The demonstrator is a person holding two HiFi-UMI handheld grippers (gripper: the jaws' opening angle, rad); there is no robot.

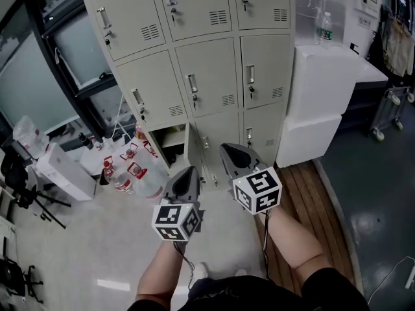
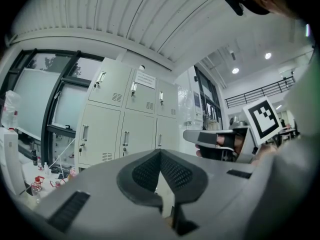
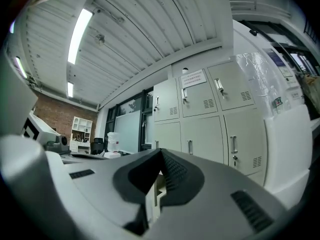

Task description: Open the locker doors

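Fingers on your left gripper [image 1: 185, 179] and right gripper [image 1: 235, 157] are pressed together on nothing, low centre of frame. Spread one pair before reaching the lockers [image 1: 214, 63], upper centre and well apart from both. Aim squarely at a door handle [image 1: 192, 83], pinch its upright bar, then pull straight.

White boxes [image 1: 319, 86] stacked right; water bottle [image 1: 326, 28] atop; plastic bottles [image 1: 124, 177], seemingly, left.

Office-like workroom, metal lockers [image 1: 206, 76], big windows [image 1: 29, 89]
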